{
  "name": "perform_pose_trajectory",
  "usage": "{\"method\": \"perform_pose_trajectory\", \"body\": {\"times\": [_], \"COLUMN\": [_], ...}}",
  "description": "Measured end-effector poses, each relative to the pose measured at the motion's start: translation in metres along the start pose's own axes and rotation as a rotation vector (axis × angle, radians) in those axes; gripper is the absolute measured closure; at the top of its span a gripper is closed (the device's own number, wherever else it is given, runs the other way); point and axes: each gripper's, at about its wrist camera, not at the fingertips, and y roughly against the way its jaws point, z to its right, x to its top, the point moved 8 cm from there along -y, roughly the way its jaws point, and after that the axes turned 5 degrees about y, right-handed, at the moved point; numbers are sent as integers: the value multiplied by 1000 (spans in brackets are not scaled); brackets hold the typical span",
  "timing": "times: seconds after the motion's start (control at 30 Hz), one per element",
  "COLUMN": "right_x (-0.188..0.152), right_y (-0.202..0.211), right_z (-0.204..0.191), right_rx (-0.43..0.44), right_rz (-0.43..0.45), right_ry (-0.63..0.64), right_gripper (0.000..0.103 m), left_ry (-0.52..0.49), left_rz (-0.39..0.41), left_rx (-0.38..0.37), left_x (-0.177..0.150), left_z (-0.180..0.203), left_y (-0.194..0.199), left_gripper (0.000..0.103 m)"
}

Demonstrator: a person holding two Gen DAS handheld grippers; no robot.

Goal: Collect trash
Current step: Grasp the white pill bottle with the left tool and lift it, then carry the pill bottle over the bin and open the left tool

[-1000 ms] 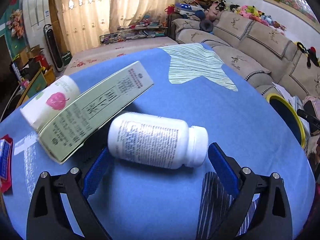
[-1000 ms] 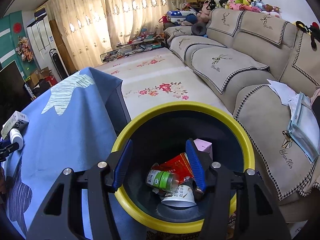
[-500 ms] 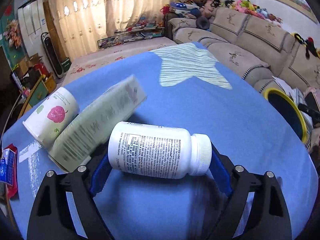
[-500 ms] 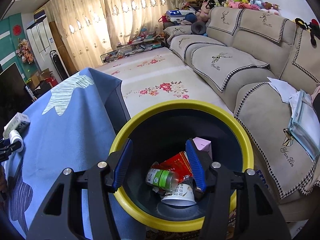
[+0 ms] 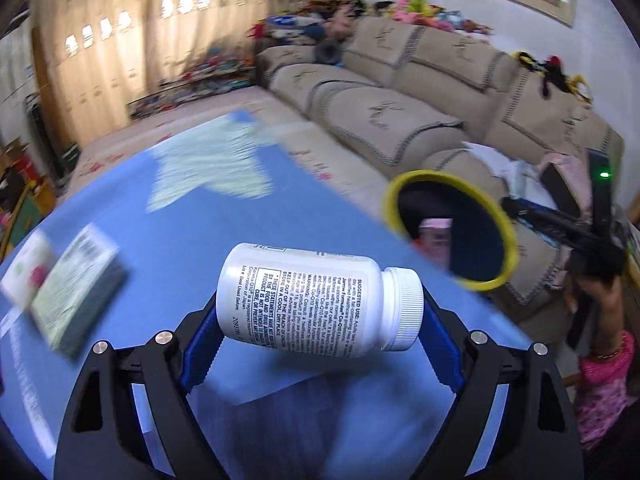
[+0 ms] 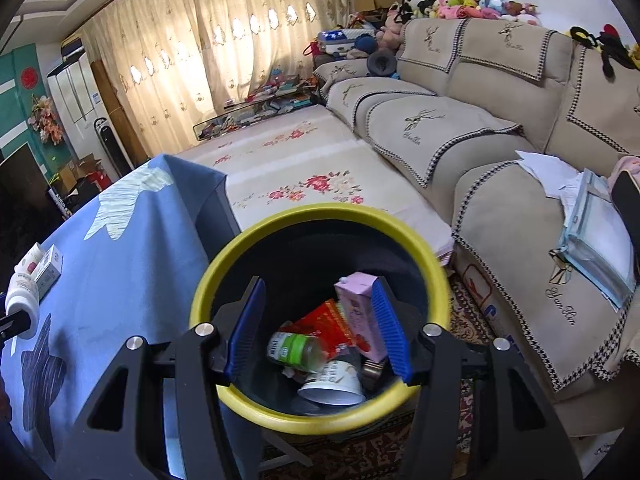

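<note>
1. Two blue-padded fingers [image 5: 200,344] of the left gripper [image 5: 318,332] clamped end to end on a white pill bottle [image 5: 316,300], one pad on its base, the other on its ribbed cap.
2. Bottle lying sideways, lifted off the blue tablecloth [image 5: 200,224], cap pointing toward the yellow-rimmed bin [image 5: 448,228]; white label with dense black print facing up.
3. Left gripper held level over the tablecloth, nearer the person than the bin, which sits off the cloth's edge beside the beige sofa [image 5: 420,120].
4. Left behind on the cloth, on the side away from the bin: a pale green carton [image 5: 76,292] and a white cup [image 5: 28,276] with a pink mark, touching each other, both blurred.
5. Right gripper [image 6: 318,328] poised above the bin [image 6: 224,276], blue pads spread apart, nothing between them, pointing down into the opening.
6. Inside the bin: a pink carton [image 6: 356,316] leaning upright, a red wrapper [image 6: 320,320], a small green-labelled bottle [image 6: 296,350] on its side, a white cup [image 6: 332,384] tipped over, and a dark object beside it too hidden to name.
7. From the bin view, the white pill bottle [image 6: 22,300] visible far across the cloth, at the frame's edge.
</note>
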Motion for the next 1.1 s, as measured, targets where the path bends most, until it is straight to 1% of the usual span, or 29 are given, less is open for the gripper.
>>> {"method": "perform_pose_trajectory", "body": {"times": [0.1,0.13,0.3,0.47,0.57,0.67,0.8,0.87,1.0,1.1], "right_x": [-1,-1,-6,-11,-14,-17,-22,-22,-22,-20], "right_y": [7,10,18,23,24,24,25,26,28,29], "right_z": [21,29,69,96,108,118,126,128,127,121], "right_rx": [-30,-40,-85,-112,-128,-135,-141,-146,-146,-140], "right_rz": [11,12,9,9,8,4,0,1,3,5], "right_ry": [-15,-22,-70,-97,-105,-120,-134,-137,-140,-134], "right_gripper": [50,50,48,48,48,48,46,45,44,43], "left_ry": [-58,-81,-153,-208,-228,-230,-227,-213,-184,-171], "left_rz": [-2,-12,-62,-119,-149,-180,-210,-221,-201,-156], "left_rx": [-52,-77,-138,-168,-170,-165,-146,-145,-146,-139], "left_x": [10,15,26,34,37,38,38,38,42,45], "left_z": [46,66,131,178,195,203,208,205,196,186], "left_y": [-13,-23,-63,-110,-134,-154,-170,-172,-166,-145], "left_gripper": [17,17,17,17,17,17,17,11,11,11]}}
